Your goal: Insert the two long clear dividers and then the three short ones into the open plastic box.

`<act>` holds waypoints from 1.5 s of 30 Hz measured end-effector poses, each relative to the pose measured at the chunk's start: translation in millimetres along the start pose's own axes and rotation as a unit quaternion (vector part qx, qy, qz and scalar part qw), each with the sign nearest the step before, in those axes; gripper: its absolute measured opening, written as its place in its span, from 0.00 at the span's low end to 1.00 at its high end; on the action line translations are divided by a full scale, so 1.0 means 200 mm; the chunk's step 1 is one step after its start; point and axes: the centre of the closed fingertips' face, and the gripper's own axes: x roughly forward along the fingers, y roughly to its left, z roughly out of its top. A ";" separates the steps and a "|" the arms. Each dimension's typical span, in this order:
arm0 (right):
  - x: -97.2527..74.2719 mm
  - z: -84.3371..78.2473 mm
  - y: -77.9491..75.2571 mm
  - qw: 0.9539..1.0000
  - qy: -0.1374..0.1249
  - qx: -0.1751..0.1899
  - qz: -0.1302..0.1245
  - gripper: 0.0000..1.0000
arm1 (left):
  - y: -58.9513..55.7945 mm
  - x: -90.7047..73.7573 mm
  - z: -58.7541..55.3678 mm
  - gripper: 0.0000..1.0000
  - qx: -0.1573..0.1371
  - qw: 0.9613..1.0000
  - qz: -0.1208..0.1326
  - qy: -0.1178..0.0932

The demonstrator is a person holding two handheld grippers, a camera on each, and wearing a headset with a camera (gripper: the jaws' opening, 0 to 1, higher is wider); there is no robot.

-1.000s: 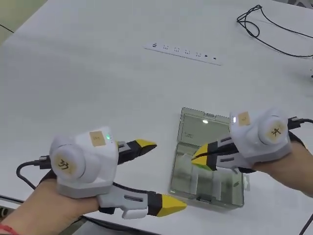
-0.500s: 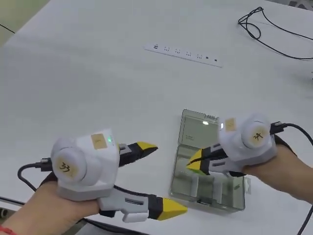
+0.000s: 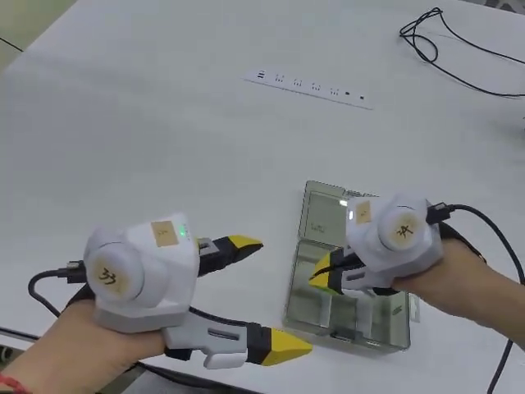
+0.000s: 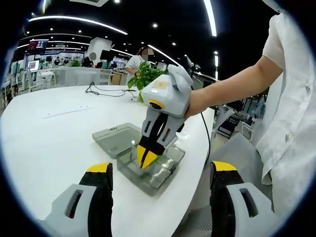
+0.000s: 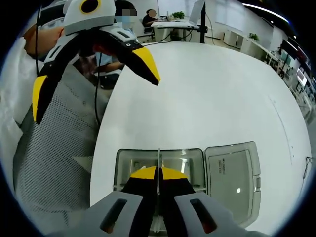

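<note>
The open clear plastic box lies on the white table, its lid folded flat on the far side. My right gripper hovers over the tray, shut on a thin clear divider held edge-on above the tray. Clear dividers stand inside the tray; I cannot tell which kind. My left gripper is open with nothing between its jaws, left of the box near the table's front edge. It shows as the left gripper up at the left. The right gripper points down into the box.
A white power strip lies far across the table, and a black cable loops at the far right corner. The table's near edge runs just under my left gripper. A person's arm and white shirt stand close on the right.
My right gripper has moved left and lowered towards the tray, still shut on the divider. The left gripper has hardly moved.
</note>
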 end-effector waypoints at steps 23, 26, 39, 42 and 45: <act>0.03 -0.03 0.00 0.999 0.029 -0.013 -0.010 0.04 | -0.02 -0.01 0.00 0.82 0.005 1.000 0.001 0.003; 0.01 -0.01 0.00 1.000 0.015 0.001 -0.010 0.08 | -0.02 -0.02 0.00 0.82 0.006 1.000 0.002 0.005; -0.23 0.13 -0.01 0.995 -0.078 0.056 -0.039 0.17 | -0.04 -0.02 0.02 0.82 0.012 1.000 0.001 0.003; -0.30 0.14 -0.02 0.992 -0.100 0.069 -0.048 0.20 | -0.05 -0.02 0.02 0.82 0.012 1.000 0.000 0.002; -0.37 0.14 -0.02 0.988 -0.117 0.080 -0.058 0.24 | -0.05 -0.03 0.02 0.82 0.013 1.000 0.000 0.003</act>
